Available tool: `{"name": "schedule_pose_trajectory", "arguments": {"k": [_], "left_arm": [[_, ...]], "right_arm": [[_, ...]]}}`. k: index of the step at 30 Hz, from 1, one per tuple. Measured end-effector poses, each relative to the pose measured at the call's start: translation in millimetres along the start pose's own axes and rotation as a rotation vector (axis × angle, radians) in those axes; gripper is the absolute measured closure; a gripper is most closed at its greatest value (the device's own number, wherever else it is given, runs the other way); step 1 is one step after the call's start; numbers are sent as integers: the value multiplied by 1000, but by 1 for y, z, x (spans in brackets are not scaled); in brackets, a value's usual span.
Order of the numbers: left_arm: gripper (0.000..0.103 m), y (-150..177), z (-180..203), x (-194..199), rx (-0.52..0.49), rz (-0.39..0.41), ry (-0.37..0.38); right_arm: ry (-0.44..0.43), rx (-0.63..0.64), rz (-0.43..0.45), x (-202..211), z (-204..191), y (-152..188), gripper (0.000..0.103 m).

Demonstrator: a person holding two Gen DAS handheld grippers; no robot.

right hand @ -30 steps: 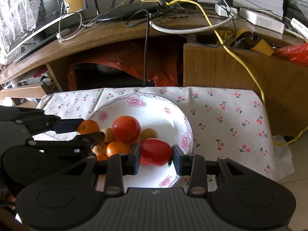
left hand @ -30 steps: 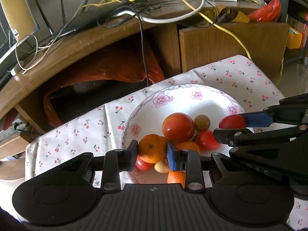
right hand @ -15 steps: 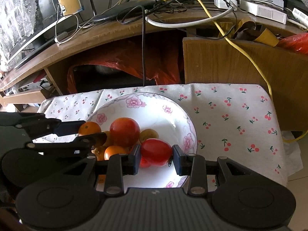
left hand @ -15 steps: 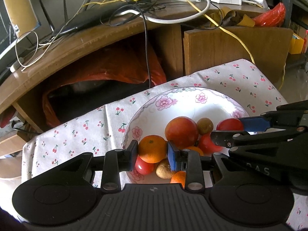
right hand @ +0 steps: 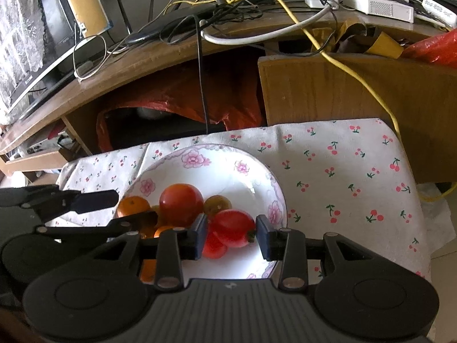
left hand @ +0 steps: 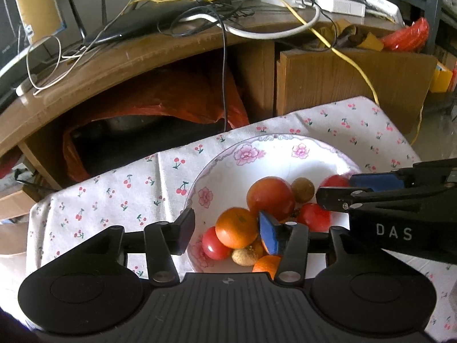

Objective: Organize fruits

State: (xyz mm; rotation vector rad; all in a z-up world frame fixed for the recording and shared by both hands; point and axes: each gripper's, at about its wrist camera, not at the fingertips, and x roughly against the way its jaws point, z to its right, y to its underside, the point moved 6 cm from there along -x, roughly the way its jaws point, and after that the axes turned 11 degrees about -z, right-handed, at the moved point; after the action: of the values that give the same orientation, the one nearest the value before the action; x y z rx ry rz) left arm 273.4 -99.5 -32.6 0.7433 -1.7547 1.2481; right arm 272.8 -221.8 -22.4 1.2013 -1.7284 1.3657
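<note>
the left wrist view shows the left gripper point(left hand: 227, 230) with its jaws spread; they have just been opening. the orange point(left hand: 236, 227) sits between them, on the pile of fruits in the flowered bowl point(left hand: 228, 168). its right side is against the blue pad, the left pad stands clear of it. half a second ago both pads pressed this orange, so the grip is now released. only this view shows the small red tomato point(left hand: 214, 247) and the pale brown fruit point(left hand: 244, 256) under the orange, and a second orange point(left hand: 265, 265) at the near rim

the right wrist view shows what the other view hides: the right gripper point(right hand: 231, 235) has its jaws closed on an oval red tomato point(right hand: 232, 227), over the near right part of the bowl point(right hand: 274, 188), as in the earlier frames. another red fruit point(right hand: 212, 245) lies just under it. in the left view this gripper point(left hand: 334, 188) comes in from the right and covers part of the fruits

in the middle of the bowl sits the big red-orange fruit point(right hand: 181, 204), with a small brown fruit point(right hand: 218, 204) just beside it. the bowl stands on a white cloth with cherries point(right hand: 342, 171)

behind the cloth there is a wooden desk point(right hand: 142, 57) with an orange plastic bag point(right hand: 185, 105) under it. on top lie many cables, one of them a yellow cable point(right hand: 342, 63)
</note>
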Motion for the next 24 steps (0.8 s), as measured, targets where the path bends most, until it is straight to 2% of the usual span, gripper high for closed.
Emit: {"name": "schedule_pose_trajectory", "arguments": {"k": [10, 18, 20, 24], "left_arm": [[37, 0, -1, 6, 11, 9, 1], [26, 3, -2, 28, 26, 50, -18], [21, 5, -2, 35, 31, 61, -20], [18, 13, -1, 45, 34, 71, -31]], "right_arm": [[-1, -13, 18, 9, 2, -1, 66], [8, -34, 54, 30, 2, -2, 64], [11, -34, 62, 38, 0, -1, 63], [27, -9, 73, 52, -7, 3, 57]]}}
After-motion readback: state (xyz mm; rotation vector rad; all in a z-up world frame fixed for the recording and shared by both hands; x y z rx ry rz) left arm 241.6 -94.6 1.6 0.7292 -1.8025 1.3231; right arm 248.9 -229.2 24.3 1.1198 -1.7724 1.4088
